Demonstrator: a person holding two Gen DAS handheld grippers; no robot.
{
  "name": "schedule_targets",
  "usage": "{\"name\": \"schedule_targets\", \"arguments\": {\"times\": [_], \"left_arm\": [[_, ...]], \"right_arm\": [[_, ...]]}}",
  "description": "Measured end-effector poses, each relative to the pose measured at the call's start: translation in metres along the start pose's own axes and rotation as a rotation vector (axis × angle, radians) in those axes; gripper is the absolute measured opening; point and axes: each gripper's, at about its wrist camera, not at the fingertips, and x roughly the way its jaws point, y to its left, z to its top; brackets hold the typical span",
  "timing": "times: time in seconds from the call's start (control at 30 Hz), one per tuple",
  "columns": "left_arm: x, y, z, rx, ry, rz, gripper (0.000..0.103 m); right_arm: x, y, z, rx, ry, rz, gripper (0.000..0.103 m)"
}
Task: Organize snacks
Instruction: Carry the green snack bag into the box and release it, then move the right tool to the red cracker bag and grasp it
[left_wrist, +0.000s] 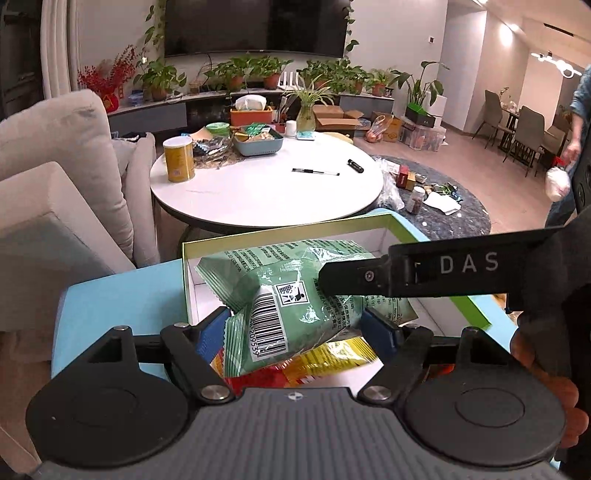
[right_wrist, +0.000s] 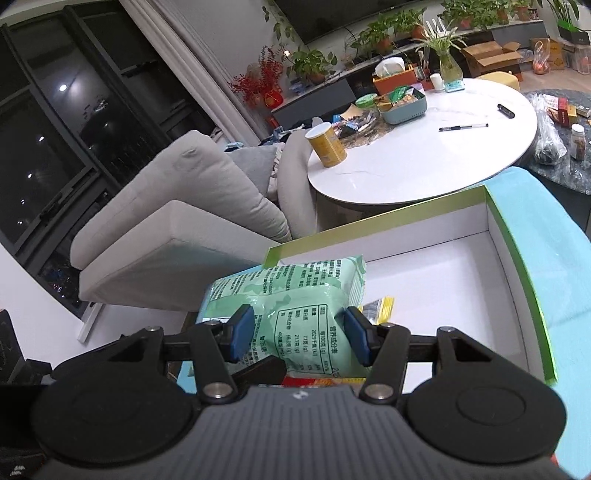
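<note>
A light-blue counter (left_wrist: 122, 295) carries a shallow box (right_wrist: 461, 266) with a lime-green rim and white inside, most of its floor bare toward the far right corner. Beyond it stands a round white table (left_wrist: 266, 188) with a yellow canister (left_wrist: 179, 158), a pen (left_wrist: 316, 171) and a blue tray (left_wrist: 258, 144) of small packets; a pale grey sofa (right_wrist: 192, 206) sits to the left.

Two pale green snack bags lie at the near left end of the box. The rear green bag (left_wrist: 280, 254) rests flat, its printed text facing up. The front green bag (left_wrist: 295, 314) is puffy and crinkled, with a barcode panel on one end and a nutrition table on the other. Beneath it peeks a yellow and red packet (left_wrist: 325, 356).

The left gripper (left_wrist: 301, 334) points downward over the box, its blue pads on either side of the barcode end; whether they press it, I cannot tell. The right gripper (right_wrist: 301, 338) reaches in from the right side, angled down, its blue pads closed against the front green bag's nutrition-table end, denting it.
</note>
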Motion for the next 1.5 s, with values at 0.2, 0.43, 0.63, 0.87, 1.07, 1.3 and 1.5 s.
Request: {"name": "schedule_targets", "arguments": {"times": [0.2,0.43,0.63,0.87,1.07,1.3,1.5], "left_arm": [[0.028,0.015,0.006,-0.008,0.014,0.007,0.075],[0.043,0.032,0.005,-0.045,0.027,0.063,0.081],[0.026,0.041,-0.004,-0.085,0.023,0.072,0.086],[-0.014,0.034,-0.019,-0.083,0.01,0.086,0.087],[-0.049,0.027,-0.041,-0.09,-0.013,0.098,0.092],[-0.075,0.024,-0.07,-0.125,0.003,0.11,0.092],[-0.08,0.032,-0.101,-0.17,0.035,0.095,0.092]], "right_arm": [[0.024,-0.008,0.009,0.007,0.013,-0.012,0.092],[0.039,-0.014,0.009,-0.009,-0.029,-0.056,0.093],[0.02,-0.013,0.005,-0.021,-0.04,-0.051,0.093],[-0.017,0.009,-0.012,-0.064,-0.037,-0.019,0.093],[-0.051,0.025,-0.04,-0.086,-0.039,0.022,0.093],[-0.072,0.032,-0.07,-0.075,-0.026,0.029,0.093],[-0.061,0.027,-0.088,-0.008,0.042,0.024,0.093]]}}
